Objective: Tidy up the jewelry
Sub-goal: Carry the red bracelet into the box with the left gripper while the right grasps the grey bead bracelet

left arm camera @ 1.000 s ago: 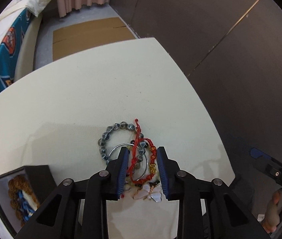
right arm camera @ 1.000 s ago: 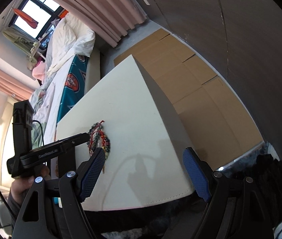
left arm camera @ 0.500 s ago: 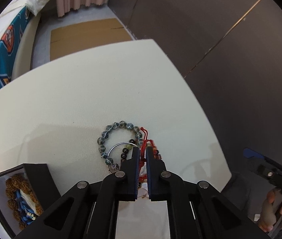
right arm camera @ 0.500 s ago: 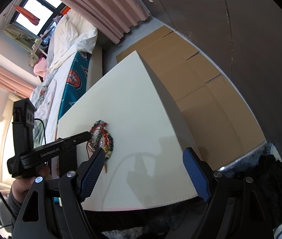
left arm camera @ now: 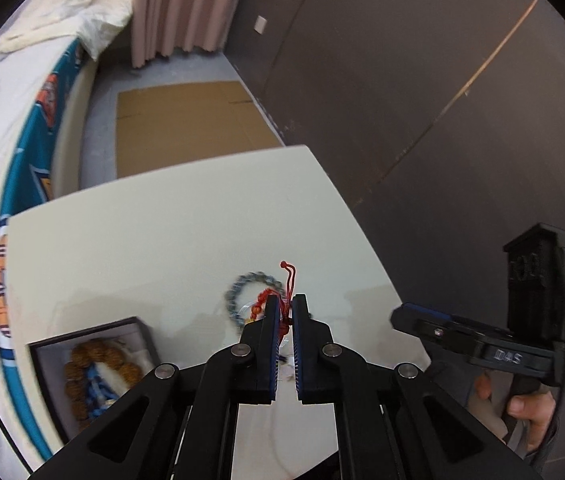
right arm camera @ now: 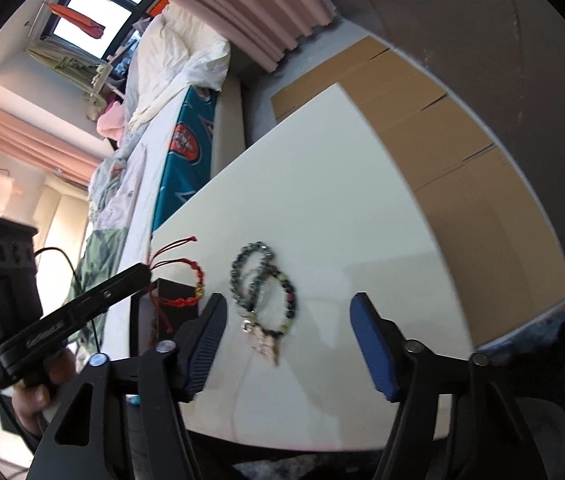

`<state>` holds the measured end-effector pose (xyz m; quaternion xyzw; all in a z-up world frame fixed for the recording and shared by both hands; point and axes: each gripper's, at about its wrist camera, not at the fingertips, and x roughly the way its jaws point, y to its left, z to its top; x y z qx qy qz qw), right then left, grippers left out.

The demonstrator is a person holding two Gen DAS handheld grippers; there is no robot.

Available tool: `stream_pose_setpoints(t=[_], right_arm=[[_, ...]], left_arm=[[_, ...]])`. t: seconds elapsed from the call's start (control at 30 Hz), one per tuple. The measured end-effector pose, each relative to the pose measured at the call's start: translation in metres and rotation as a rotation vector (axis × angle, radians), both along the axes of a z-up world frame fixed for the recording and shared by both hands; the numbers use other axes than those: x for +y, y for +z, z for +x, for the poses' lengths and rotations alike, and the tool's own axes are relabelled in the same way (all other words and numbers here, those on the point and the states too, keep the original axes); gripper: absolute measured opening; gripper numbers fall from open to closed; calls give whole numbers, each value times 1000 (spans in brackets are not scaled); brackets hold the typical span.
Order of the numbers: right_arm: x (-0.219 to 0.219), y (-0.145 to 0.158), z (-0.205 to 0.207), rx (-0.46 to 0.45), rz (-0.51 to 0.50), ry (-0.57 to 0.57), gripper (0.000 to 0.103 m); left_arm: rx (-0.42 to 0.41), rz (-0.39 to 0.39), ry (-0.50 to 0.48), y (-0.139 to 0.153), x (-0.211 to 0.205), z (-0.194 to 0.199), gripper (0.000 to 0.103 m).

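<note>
My left gripper (left arm camera: 285, 306) is shut on a red braided cord bracelet (left arm camera: 288, 284) and holds it lifted above the white table (left arm camera: 162, 232); in the right wrist view the bracelet (right arm camera: 188, 280) hangs from the left gripper (right arm camera: 144, 274). A grey-blue bead bracelet (left arm camera: 242, 284) stays on the table, with a dark multicolour bead bracelet (right arm camera: 286, 300) and a silver bangle beside it (right arm camera: 256, 272). A pale butterfly pendant (right arm camera: 264, 344) lies near them. My right gripper (right arm camera: 288, 332) is open and empty, above the table's near edge.
A black jewelry box (left arm camera: 94, 364) with brown bead strands and a blue piece stands at the table's left front. A bed (right arm camera: 170, 92) runs along the far side. Cardboard sheets (right arm camera: 442, 136) lie on the floor past the table's right edge.
My left gripper closed on the red cord bracelet and lifted it off the pile, moving up and back toward the box. The right gripper shifted closer over the table.
</note>
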<state>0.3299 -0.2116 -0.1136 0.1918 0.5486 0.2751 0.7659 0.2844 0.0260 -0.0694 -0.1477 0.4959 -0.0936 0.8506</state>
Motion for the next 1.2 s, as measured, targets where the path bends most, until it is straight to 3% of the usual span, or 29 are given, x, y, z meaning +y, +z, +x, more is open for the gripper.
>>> stream_pose_setpoints(t=[0.13,0.27,0.67,0.7,0.77,0.83,1.0,1.2], right_arm=[[25,-9,9,32,9,29,53],[50,-20,19,60,-14,60,39],[97,-41,45,63,-177,108,34],[101,-45,46,67,-197,111,32],[105,-44,46,40,-239,110,13],[107,-46,47,57,-227,121,11],[108,-30,40,7,-200,123,10],[108,9,22,-76,-130,144,10]], left_arm=[[-11,6,49,5,18,-6,6],[-25,6,92,10,37,-15,6],[-48,8,212,22,86,-50,6],[-48,6,220,22,89,-52,6],[-51,1,234,22,95,-57,6],[-50,-5,242,21,99,-60,6],[-45,-20,243,18,100,-70,6],[-22,-74,228,7,98,-70,7]])
